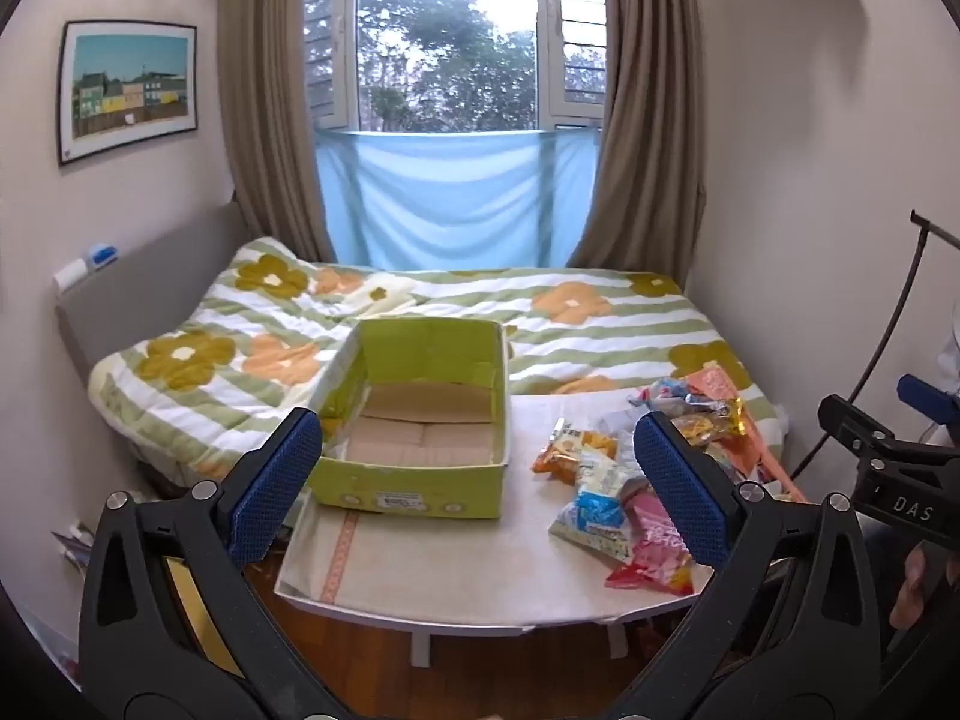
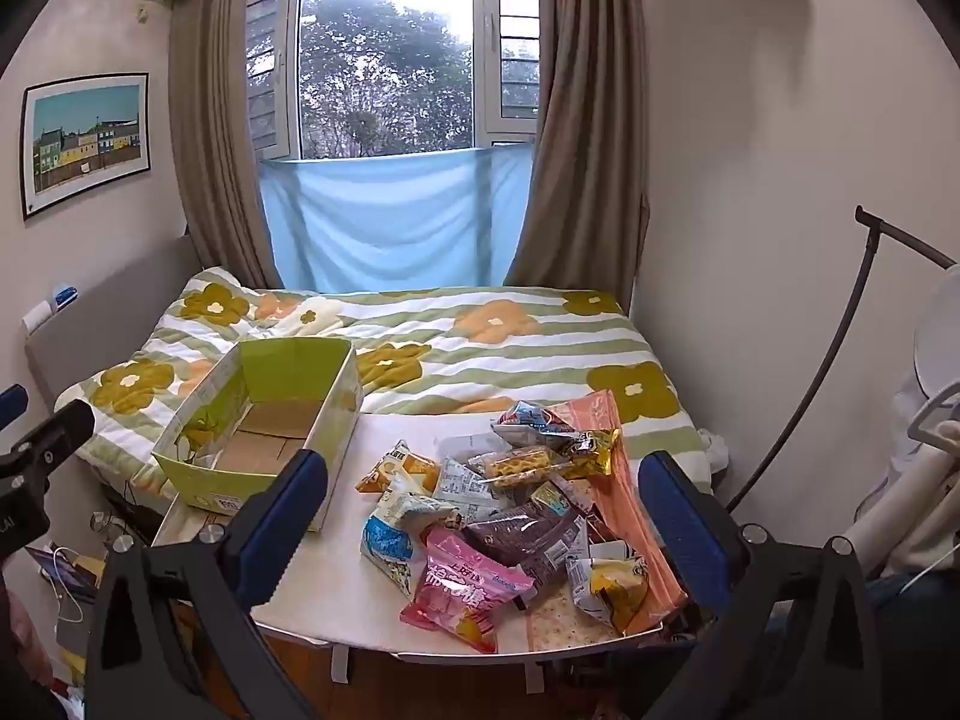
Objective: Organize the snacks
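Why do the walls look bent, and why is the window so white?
Left wrist view: the fisheye lens bows the walls and darkens the corners; daylight blows out the window top. Right wrist view: same bending, the window glares, yet the snack packets stay evenly lit and sharp.

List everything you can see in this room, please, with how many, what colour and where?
box: one, green cardboard, empty, left on table
table: one, white, before the bed
snack packets: a loose pile, mixed colours, right on table; count unclear
pink packet: one, front of pile
bed quilt: one, green-striped, flowered, behind table
curtains: two, brown, flanking window
blue cloth: one, below window
framed picture: one, left wall
left gripper: open, empty
right gripper: open, empty
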A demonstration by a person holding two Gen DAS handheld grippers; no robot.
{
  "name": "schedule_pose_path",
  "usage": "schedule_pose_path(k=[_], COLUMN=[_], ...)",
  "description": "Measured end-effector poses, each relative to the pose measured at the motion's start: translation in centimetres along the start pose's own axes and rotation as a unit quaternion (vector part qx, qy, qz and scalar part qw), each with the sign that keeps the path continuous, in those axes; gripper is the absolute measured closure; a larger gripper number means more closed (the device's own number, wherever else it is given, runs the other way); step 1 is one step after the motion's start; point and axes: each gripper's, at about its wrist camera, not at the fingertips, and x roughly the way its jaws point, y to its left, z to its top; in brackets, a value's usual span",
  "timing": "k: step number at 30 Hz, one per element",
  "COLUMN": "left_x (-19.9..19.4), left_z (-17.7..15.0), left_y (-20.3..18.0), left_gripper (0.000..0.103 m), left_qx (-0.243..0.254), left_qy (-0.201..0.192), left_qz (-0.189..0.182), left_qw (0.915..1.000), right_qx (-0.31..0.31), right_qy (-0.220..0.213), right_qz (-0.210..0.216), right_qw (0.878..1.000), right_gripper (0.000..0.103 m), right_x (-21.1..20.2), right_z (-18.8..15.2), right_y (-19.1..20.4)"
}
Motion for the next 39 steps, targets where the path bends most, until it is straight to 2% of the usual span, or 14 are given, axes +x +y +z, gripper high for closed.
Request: schedule_pose_path(k=[3,5,11,39], left_x=[-0.6,0.1,0.7,1.9], left_z=[-0.7,-0.2,-0.5,-0.6], left_y=[0.3,-0.9,0.2,1.2], left_gripper=[0.0,0.0,0.0,0.0], left_qx=[-0.004,0.012,-0.003,0.001], left_qy=[-0.006,0.009,0.013,0.029], left_qz=[-0.005,-0.004,-0.011,-0.005], left_qw=[1.0,0.9999,0.9999,0.9996], right_qx=[-0.001,-0.002,-0.003,-0.001], right_qy=[0.001,0.001,0.003,0.012], right_qz=[-0.001,0.0,-0.006,-0.011], right_qw=[1.0,1.0,1.0,1.0], right_gripper=[0.0,0.0,0.0,0.0], right_x=[0.0,0.0,0.8,1.0], right_z=[0.0,0.0,-0.6,-0.2], right_y=[0.0,0.0,-0.1,1.3])
